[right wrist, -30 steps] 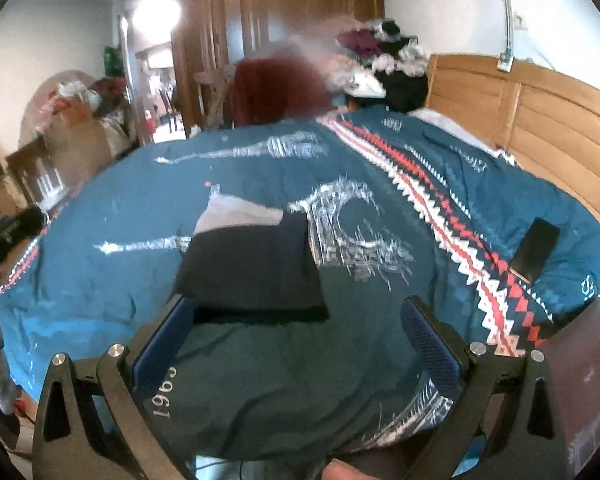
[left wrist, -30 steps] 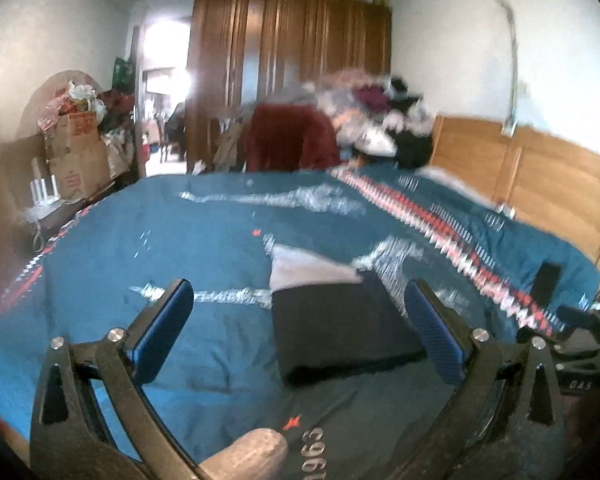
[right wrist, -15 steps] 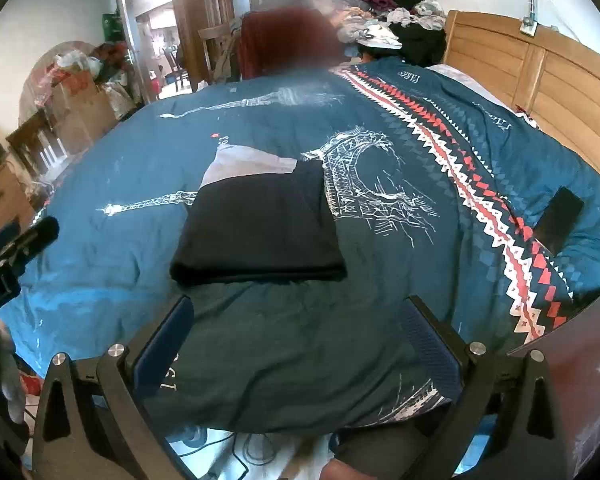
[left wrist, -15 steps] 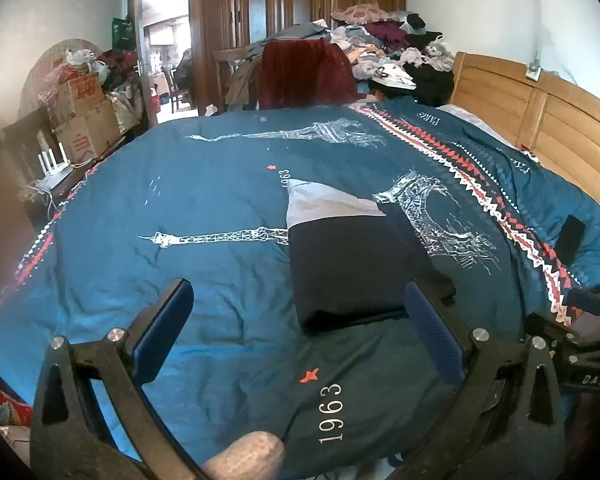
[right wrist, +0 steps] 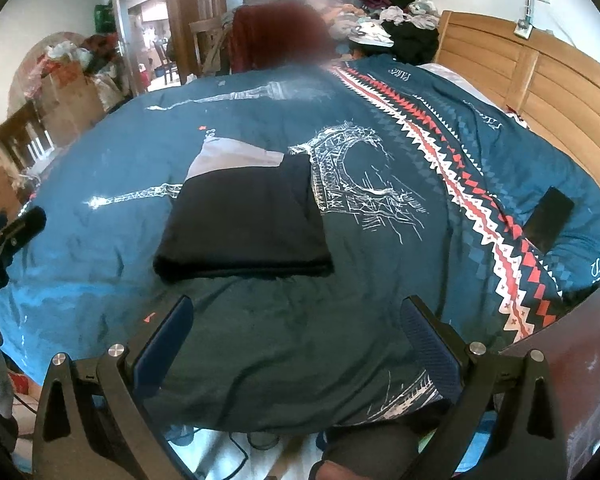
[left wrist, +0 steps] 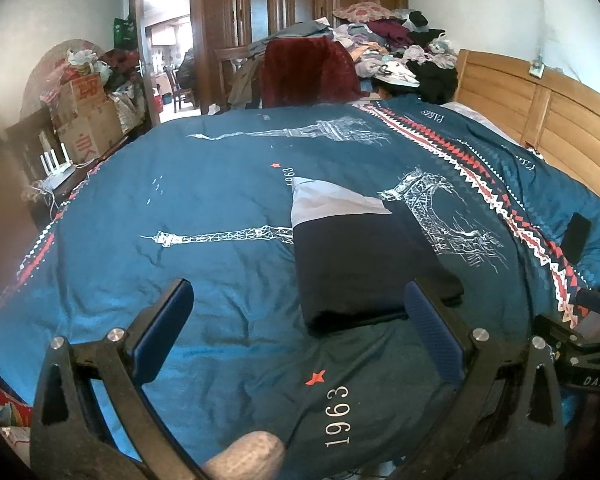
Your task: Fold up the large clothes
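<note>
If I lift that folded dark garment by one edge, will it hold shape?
Probably not: the folded dark garment looks like soft, layered cloth and would likely unfold. The quilt beneath looks soft, so pushing may wrinkle both.

The left tool [left wrist: 298, 322] hangs above the near edge of the bed with its two blue-padded fingers [left wrist: 162, 332] spread wide and nothing between them. The right tool [right wrist: 296, 334] sits the same way, over the near edge of the bed, fingers [right wrist: 424, 340] wide apart and bare. The two are side by side: the right tool's black frame shows at the right edge of the left wrist view, and the left tool's frame pokes in at the left edge of the right wrist view.
</note>
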The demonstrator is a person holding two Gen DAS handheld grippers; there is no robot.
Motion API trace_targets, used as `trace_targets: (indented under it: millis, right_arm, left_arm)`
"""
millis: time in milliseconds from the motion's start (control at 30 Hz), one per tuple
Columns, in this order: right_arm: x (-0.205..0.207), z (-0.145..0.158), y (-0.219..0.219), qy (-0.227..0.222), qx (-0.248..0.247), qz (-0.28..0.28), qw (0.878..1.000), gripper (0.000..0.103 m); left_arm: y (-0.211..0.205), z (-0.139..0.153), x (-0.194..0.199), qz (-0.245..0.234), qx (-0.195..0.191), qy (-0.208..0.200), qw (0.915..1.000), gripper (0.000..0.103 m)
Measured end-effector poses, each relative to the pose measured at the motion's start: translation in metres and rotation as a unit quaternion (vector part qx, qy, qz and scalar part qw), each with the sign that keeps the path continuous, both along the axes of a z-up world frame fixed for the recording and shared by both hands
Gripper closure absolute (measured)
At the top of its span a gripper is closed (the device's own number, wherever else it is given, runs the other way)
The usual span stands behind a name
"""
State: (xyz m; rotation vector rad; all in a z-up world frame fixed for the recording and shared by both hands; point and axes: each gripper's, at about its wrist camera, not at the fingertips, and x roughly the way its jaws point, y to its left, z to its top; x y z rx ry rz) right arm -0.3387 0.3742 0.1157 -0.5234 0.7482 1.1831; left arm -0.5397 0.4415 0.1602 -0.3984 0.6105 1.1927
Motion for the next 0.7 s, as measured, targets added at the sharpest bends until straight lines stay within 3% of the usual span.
trace_targets:
  millis: [700]
  right_arm:
    - [0.001, 0.005, -0.009, 0.006, 0.006, -0.005, 1.000, 0.000]
  left_arm:
    - [-0.011, 0.006, 0.008, -0.018, 0.014, 0.002, 0.9997, 0.000]
